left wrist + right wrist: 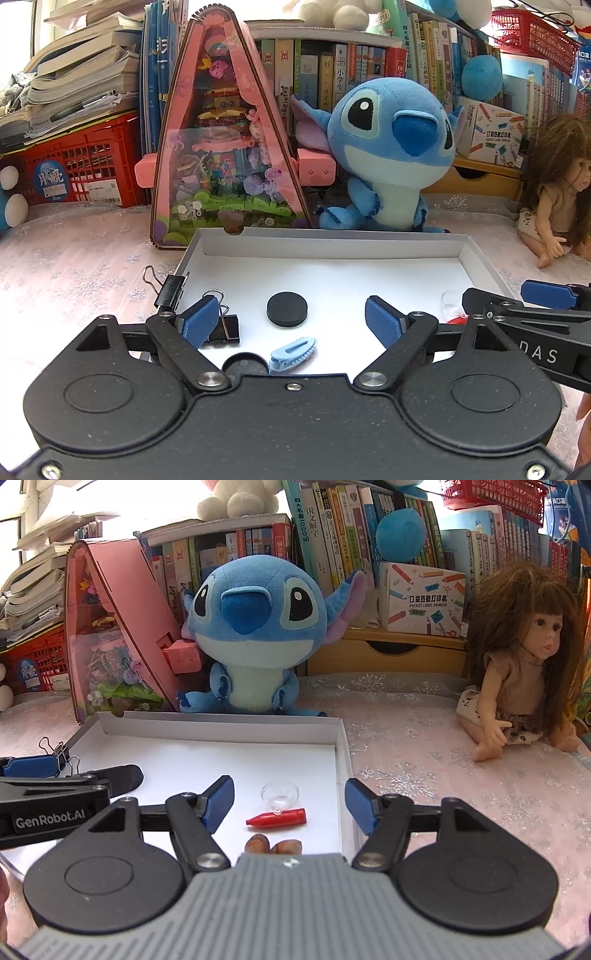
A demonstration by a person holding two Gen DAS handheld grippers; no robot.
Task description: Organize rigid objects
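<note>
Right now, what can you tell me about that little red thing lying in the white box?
The red piece looks like smooth, glossy plastic, shaped like a bullet or crayon tip: a cylinder tapering to a blunt point at its left end. It lies flat on its side on the floor of the white box, near the right wall. A small clear cup rests right behind it, seemingly touching. Two brown nut-like pieces sit just in front, apart from it. It lies between the right gripper's open fingers, untouched.
</note>
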